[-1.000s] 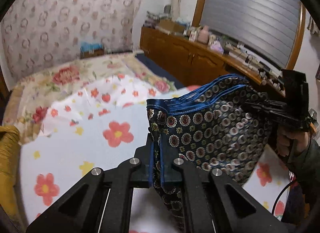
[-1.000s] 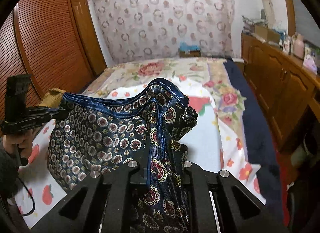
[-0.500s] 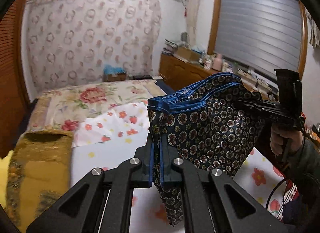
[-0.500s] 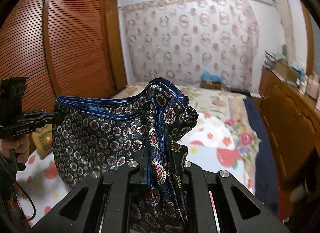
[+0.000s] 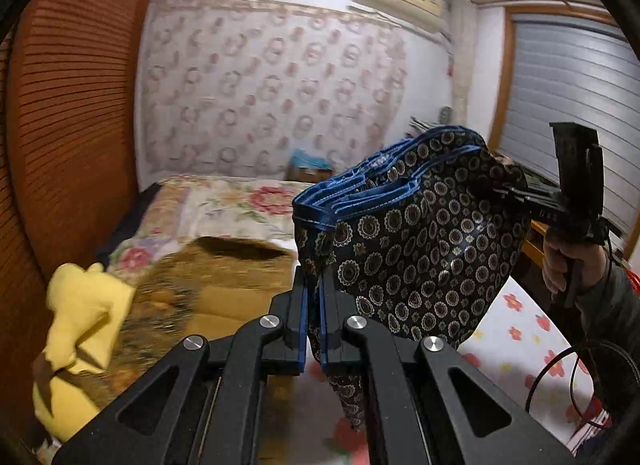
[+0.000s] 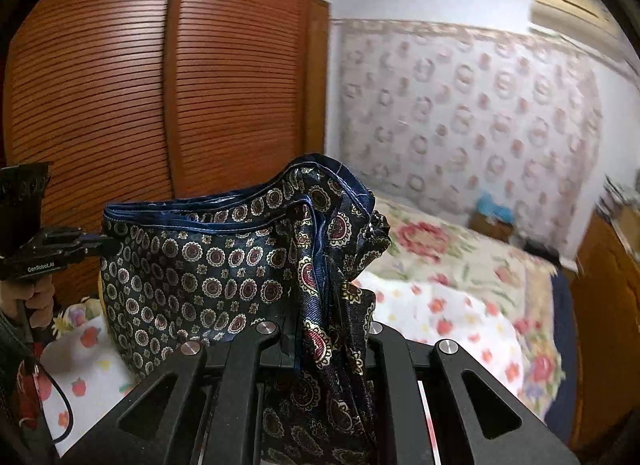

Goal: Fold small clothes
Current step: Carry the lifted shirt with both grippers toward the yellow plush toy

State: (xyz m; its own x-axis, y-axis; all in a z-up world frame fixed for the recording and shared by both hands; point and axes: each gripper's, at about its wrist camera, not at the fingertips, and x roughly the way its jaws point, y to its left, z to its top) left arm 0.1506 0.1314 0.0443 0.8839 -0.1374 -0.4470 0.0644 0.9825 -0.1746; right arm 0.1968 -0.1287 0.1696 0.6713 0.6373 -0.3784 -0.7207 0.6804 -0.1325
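Observation:
A dark navy cloth with round medallion print and a blue hem hangs in the air above the bed, stretched between both grippers. My left gripper is shut on one top corner, the hem pinched between its blue-edged pads. The right gripper is shut on the other corner, where the cloth bunches and drapes over its fingers. Each gripper shows in the other's view: the right one held by a hand at the right, the left one at the left edge.
Below lies a bed with a white flowered sheet and a floral quilt. A mustard cloth and a yellow garment lie at the left. A slatted wooden wardrobe and a wooden cabinet flank the bed.
Both grippers have risen and swung to the left with the cloth held between them. The views now take in more wall and wardrobe, and the mustard and yellow cloths have come into the left view.

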